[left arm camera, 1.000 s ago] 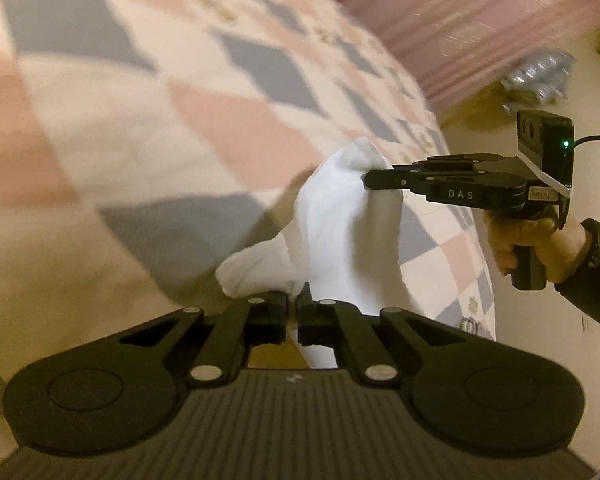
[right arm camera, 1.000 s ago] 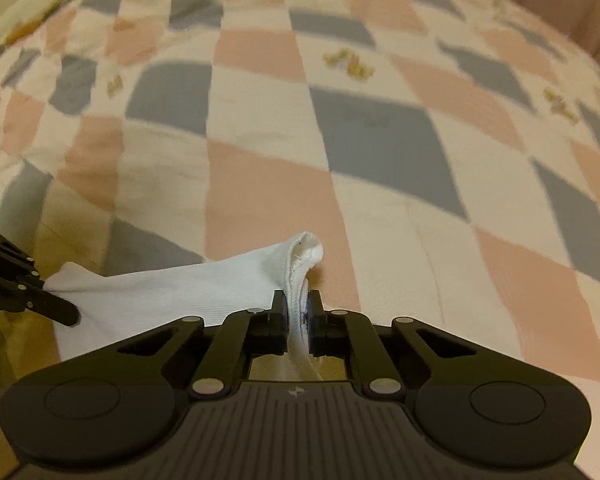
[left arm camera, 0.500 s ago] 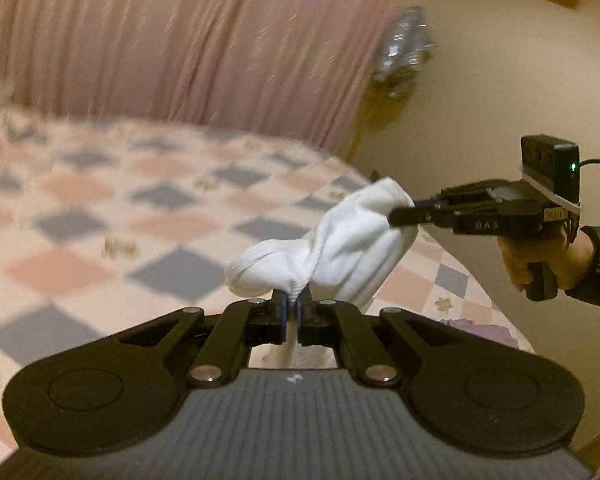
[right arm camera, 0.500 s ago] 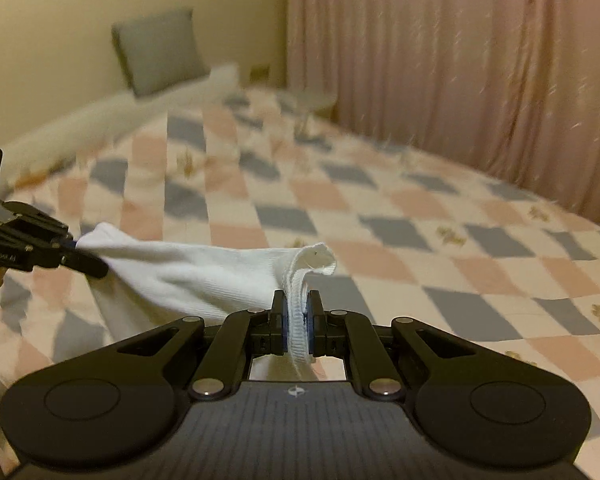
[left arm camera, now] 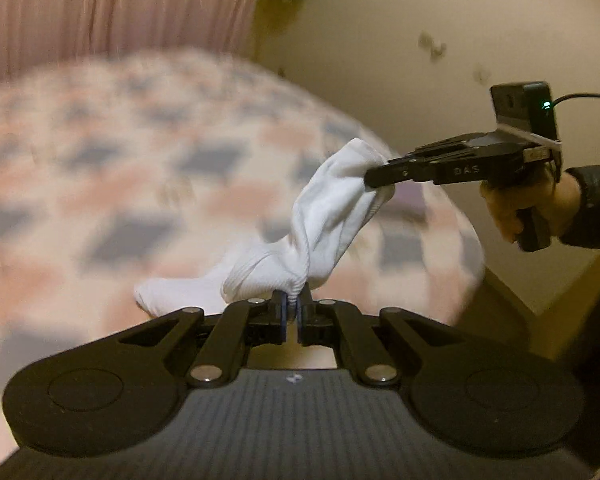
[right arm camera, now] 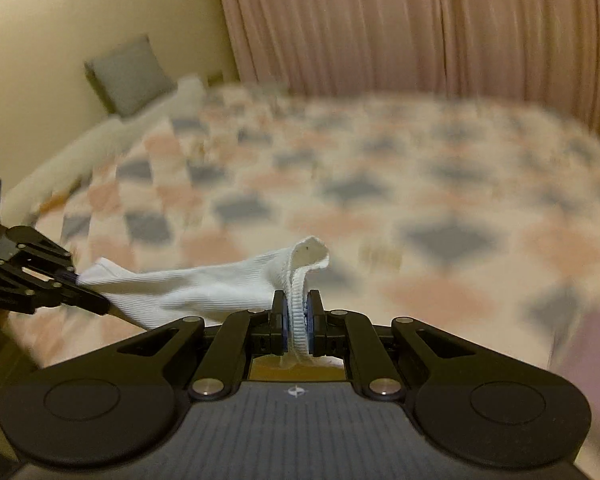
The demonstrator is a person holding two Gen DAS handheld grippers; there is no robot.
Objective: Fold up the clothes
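While both grippers are clamped on it, the white sock hangs in the air above the bed, stretched between them and touching nothing else that shows. The left gripper pinches a bunched fold of the fabric right at its fingertips, and a loose end of the sock droops out to the left of it, just ahead of its left finger. The right gripper grips the ribbed cuff edge between its blue pads, with the open mouth of the cuff standing up just beyond its tips; from there the cloth runs off to its left toward the other gripper. In the left wrist view the right gripper reaches in from the right, held by a hand in a dark sleeve, its tips closed on the far upper end of the sock. The checked bedspread is blurred in both views, so the surface below cannot be read in detail. A grey cushion leans against the wall far ahead and to the left of the right gripper, and pink curtains hang behind the bed. As for progress, the sock is not lying folded anywhere: it is lifted, somewhat twisted at the middle, and held at two points. I judge that bringing its ends together and laying it flat on the bed is what remains.
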